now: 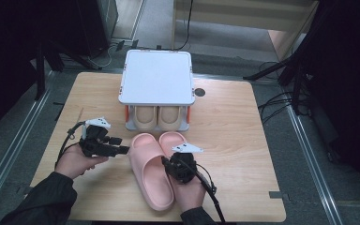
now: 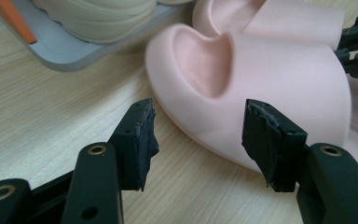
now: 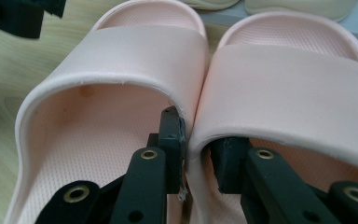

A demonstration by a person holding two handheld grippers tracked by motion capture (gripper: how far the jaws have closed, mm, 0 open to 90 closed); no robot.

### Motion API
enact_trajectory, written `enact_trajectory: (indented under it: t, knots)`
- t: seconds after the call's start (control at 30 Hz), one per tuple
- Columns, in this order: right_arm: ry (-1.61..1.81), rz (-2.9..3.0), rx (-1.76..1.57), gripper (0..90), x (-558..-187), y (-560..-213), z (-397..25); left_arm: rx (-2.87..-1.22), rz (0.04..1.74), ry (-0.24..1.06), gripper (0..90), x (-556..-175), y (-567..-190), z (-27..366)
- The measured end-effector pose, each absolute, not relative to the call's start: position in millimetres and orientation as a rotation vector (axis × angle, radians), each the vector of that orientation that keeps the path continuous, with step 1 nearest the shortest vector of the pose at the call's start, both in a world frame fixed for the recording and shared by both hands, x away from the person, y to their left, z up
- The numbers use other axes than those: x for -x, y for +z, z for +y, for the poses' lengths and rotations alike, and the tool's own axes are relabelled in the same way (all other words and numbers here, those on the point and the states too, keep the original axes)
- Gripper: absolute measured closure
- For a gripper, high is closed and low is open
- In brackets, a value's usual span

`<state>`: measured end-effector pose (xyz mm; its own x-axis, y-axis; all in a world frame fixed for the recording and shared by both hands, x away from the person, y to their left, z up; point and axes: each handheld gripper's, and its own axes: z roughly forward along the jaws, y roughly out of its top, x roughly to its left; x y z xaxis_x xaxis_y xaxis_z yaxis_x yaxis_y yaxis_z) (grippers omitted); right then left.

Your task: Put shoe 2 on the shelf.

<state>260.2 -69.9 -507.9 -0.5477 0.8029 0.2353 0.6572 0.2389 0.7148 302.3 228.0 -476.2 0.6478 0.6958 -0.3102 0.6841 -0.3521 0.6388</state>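
Wooden table [image 1: 243, 140] carries everything, and at its left side the left gripper [image 1: 121, 146] rests low in the person's left hand [image 1: 77, 161], its jaws pointing rightward at the pair of pale pink foam slide sandals [image 1: 152, 168]. In the left gripper view those jaws stand wide apart with nothing between them, and the rounded toe end of the near sandal [image 2: 261, 88] lies just ahead of the fingertips, close but not touching; bare wood shows between the pads [image 2: 137, 140].

At the centre, the two pink sandals lie side by side with their inner edges touching, toes toward the back of the table. Just behind them stands a grey shoe rack with a white flat top and orange side posts [image 1: 157, 77], and a pair of cream-coloured slippers [image 1: 157, 117] sits on its lower shelf.

Further right, the right gripper [image 1: 176, 165], held in the person's right hand [image 1: 190, 192], lies over the right-hand sandal. In the right gripper view it [image 3: 198, 151] pinches the two sandals together where their straps meet: one jaw sits inside the opening of the left sandal [image 3: 121, 65], the other inside the right sandal [image 3: 298, 79], and the two inner strap walls are squeezed between the pads.
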Motion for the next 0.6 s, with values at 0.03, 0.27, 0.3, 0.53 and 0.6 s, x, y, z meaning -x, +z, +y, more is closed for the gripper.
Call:
enact_trajectory:
  t: [0.03,0.27,0.3,0.53,0.6]
  knots:
    - [1.202,2.337,-1.377,77.9,-260,-507,-72,-2.091,1.071,0.017,43.4,-302,-476,229]
    - [1.268,2.448,-1.253,78.6,-261,-494,-94,-2.073,1.073,0.044,42.6,-301,-471,235]
    - [1.285,2.469,-1.232,78.6,-260,-492,-97,-2.076,1.073,0.048,42.5,-301,-471,236]
    - [1.317,2.616,-1.021,78.4,-264,-480,-104,-2.052,1.105,0.056,42.2,-303,-471,245]
    - [1.353,2.673,-0.947,78.4,-268,-477,-104,-2.052,1.111,0.065,42.1,-302,-471,247]
